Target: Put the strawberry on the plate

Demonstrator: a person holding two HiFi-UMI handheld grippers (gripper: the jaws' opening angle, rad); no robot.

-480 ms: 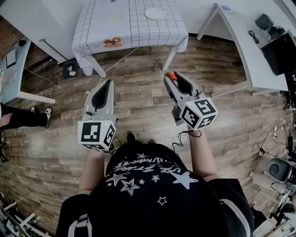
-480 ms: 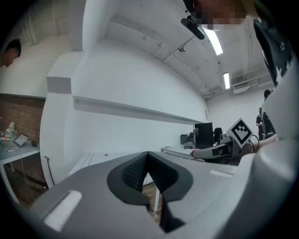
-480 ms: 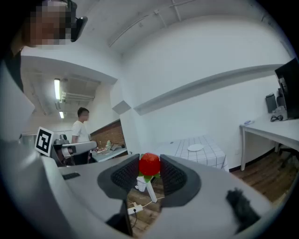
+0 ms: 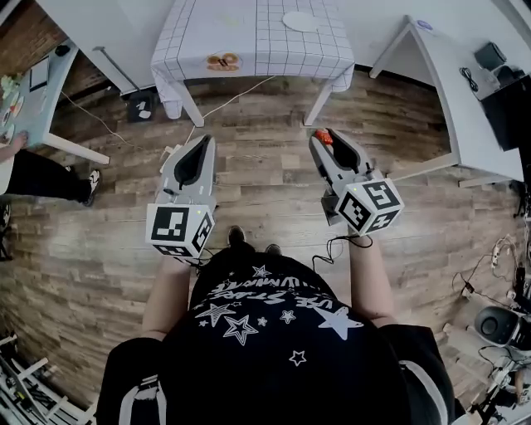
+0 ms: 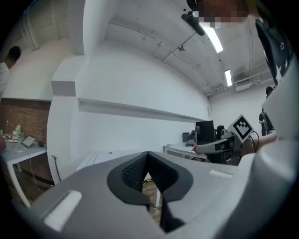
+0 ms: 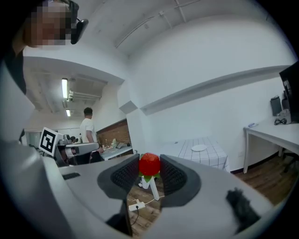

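Note:
A red strawberry (image 6: pixel 149 164) with green leaves sits pinched between the tips of my right gripper (image 6: pixel 149 169), which is shut on it; from the head view the strawberry (image 4: pixel 323 137) shows as a red spot at the tip of that gripper (image 4: pixel 325 139), held above the wooden floor. My left gripper (image 4: pixel 202 143) hangs beside it at the left, jaws closed with nothing in them (image 5: pixel 147 161). The white plate (image 4: pixel 301 21) lies on the checked tablecloth of the table (image 4: pixel 257 37) ahead, also small in the right gripper view (image 6: pixel 199 148).
A doughnut-like item (image 4: pixel 222 61) lies near the table's front edge. A white desk (image 4: pixel 465 100) with dark equipment stands at the right. A person (image 6: pixel 87 130) stands by a bench at the left. A power strip and cable (image 6: pixel 136 205) lie on the floor.
The view has shifted toward the checked table; both grippers have moved slightly right and forward, the strawberry still held in the right one.

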